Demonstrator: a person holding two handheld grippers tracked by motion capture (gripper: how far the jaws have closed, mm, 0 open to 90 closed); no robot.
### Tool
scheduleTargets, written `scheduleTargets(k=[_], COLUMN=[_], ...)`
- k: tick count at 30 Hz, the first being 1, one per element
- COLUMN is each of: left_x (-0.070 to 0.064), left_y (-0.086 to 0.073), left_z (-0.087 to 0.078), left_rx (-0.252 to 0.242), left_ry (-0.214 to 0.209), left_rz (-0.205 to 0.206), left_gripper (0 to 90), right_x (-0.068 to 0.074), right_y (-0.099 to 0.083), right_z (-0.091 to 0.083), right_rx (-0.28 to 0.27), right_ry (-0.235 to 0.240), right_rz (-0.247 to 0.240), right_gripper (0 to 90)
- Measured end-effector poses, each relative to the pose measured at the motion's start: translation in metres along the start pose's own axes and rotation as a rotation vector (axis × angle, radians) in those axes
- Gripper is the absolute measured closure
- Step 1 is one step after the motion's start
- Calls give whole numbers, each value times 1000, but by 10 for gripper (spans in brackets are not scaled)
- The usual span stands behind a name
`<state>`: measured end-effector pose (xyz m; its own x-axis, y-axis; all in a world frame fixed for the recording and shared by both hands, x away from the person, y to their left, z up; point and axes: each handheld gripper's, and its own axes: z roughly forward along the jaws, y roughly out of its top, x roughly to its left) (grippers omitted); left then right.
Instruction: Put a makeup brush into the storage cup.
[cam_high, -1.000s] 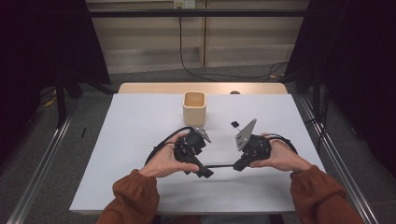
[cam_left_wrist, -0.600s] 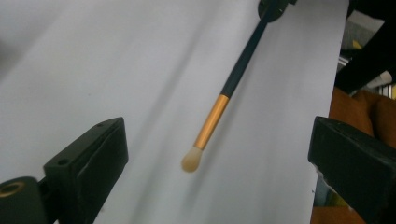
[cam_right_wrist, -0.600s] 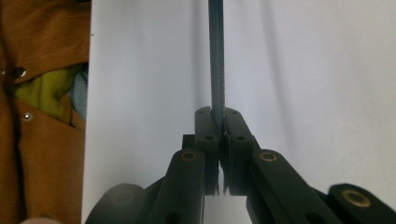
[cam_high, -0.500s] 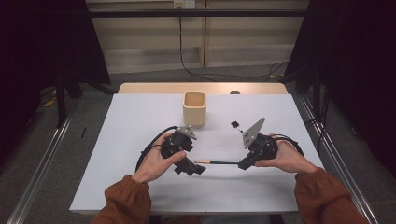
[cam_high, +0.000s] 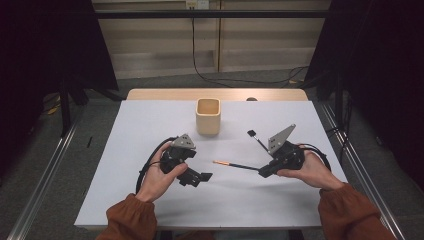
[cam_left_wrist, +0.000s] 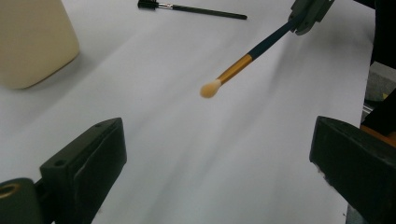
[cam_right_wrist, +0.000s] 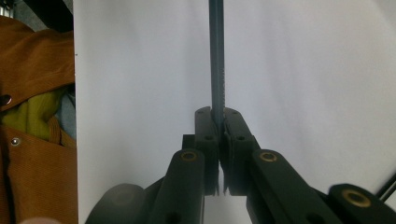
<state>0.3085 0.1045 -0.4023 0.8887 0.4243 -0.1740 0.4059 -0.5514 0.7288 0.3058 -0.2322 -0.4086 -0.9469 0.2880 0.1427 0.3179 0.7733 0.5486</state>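
Brush (cam_high: 235, 164) hangs above the table, pinched at its handle end by the right gripper (cam_high: 263, 172), tuft pointing left. The left gripper (cam_high: 202, 177) rests with jaws spread, holding nothing. Held so far back, the brush could swivel or slip when tipped toward the cup (cam_high: 208, 116); its contents can't be made out. A second brush (cam_high: 257, 140) lies right of it.

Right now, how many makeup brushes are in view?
2: an orange-tipped makeup brush held in the right tool above the table's middle, and a black makeup brush lying on the table right of the cup.
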Motion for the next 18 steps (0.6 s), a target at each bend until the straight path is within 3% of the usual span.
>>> scheduleTargets(k=[3, 7, 13, 18], left_x=[-3, -5, -5, -7], left_y=[-5, -13, -22, -27], left_z=[-2, -5, -6, -6], left_rx=[-17, -28, -73, -90], left_ry=[35, 36, 31, 30], left_rz=[-3, -4, -26, -17], left_gripper=[39, 38, 35, 34], right_x=[1, 3, 6, 11], right_y=[-3, -10, -26, -35], right_z=[4, 5, -1, -2], right_rx=[-4, -22, -103, -173], right_ry=[-8, -21, -27, -32], right_rz=[9, 30, 90, 115], right_gripper=[863, 863, 863, 863])
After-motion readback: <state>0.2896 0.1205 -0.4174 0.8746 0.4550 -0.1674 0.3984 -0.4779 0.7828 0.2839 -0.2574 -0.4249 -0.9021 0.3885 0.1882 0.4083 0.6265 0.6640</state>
